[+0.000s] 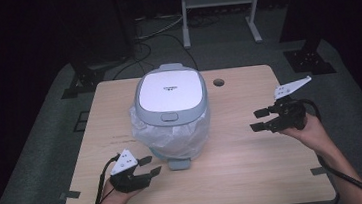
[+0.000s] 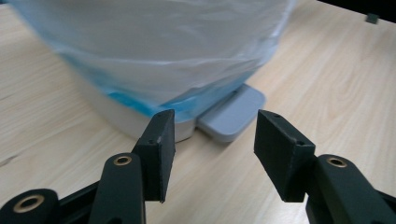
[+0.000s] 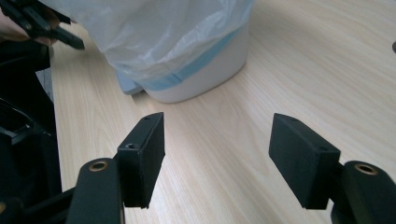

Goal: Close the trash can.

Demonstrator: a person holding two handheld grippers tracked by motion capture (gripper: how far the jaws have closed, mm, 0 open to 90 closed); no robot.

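A small pedal bin [image 1: 170,97] with a grey-white shut lid stands in the middle of the table, a clear plastic liner [image 1: 172,133] hanging down over its sides. Its grey foot pedal [image 1: 178,164] sticks out toward the near edge. My left gripper [image 1: 151,165] hovers near the table's front left, open and empty, pointing at the pedal [image 2: 231,117] and the bin's base. My right gripper [image 1: 260,119] is held at the right of the bin, open with nothing between its jaws, aimed at the bin's lower side [image 3: 196,84].
The wooden table [image 1: 246,176] has a round cable hole [image 1: 218,82] behind the bin. Tape marks sit at its front corners. A metal stand [image 1: 219,3] and cables lie on the dark floor beyond the far edge.
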